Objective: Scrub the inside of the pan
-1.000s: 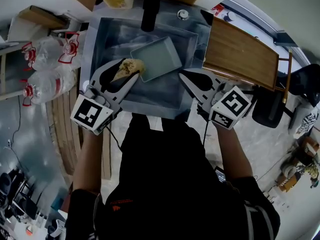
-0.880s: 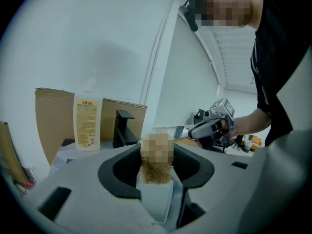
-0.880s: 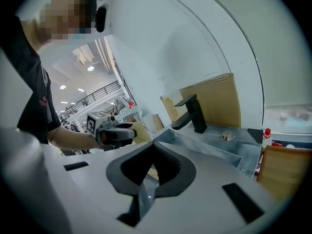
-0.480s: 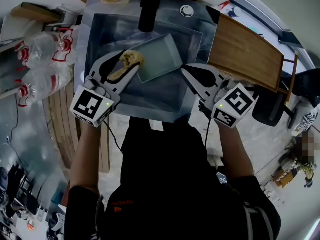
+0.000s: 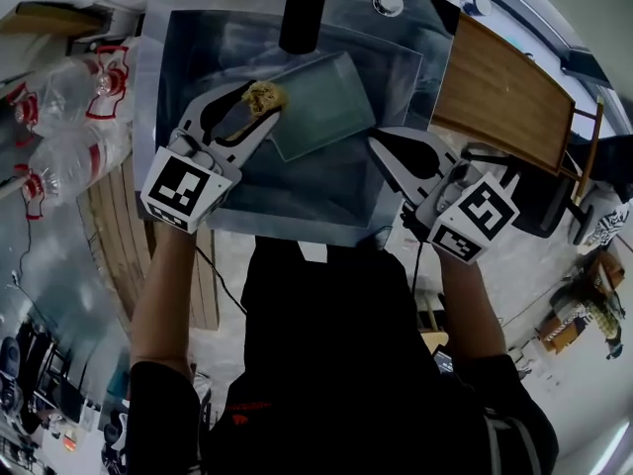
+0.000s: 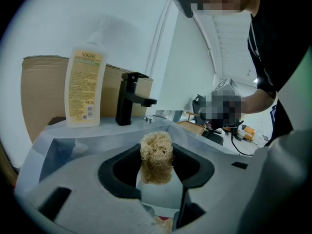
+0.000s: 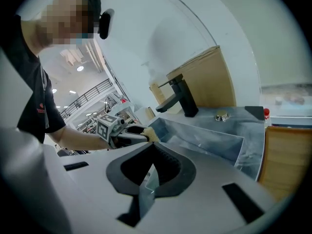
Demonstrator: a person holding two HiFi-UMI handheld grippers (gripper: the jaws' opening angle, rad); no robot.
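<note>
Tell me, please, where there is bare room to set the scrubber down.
The sink floor is bare between the pan and the near wall. The wooden board on the right is bare too. Crowded at the back: faucet, pan, and the left hand-held gripper with the scrubber.

The sink [image 5: 307, 184] floor lies bare across the lower middle of the head view, an open lane between the left gripper [image 5: 262, 104], clamped on the scrubber [image 5: 264, 91], and the closed right gripper [image 5: 377, 142]. The pan [image 5: 326, 107] takes up the basin's upper centre, with its inside open. At top centre the black faucet [image 5: 302, 8] hangs just above the pan's upper edge. A wooden board [image 5: 504, 92] blocks the upper right, and plastic bottles [image 5: 59, 117] crowd the left edge.
</note>
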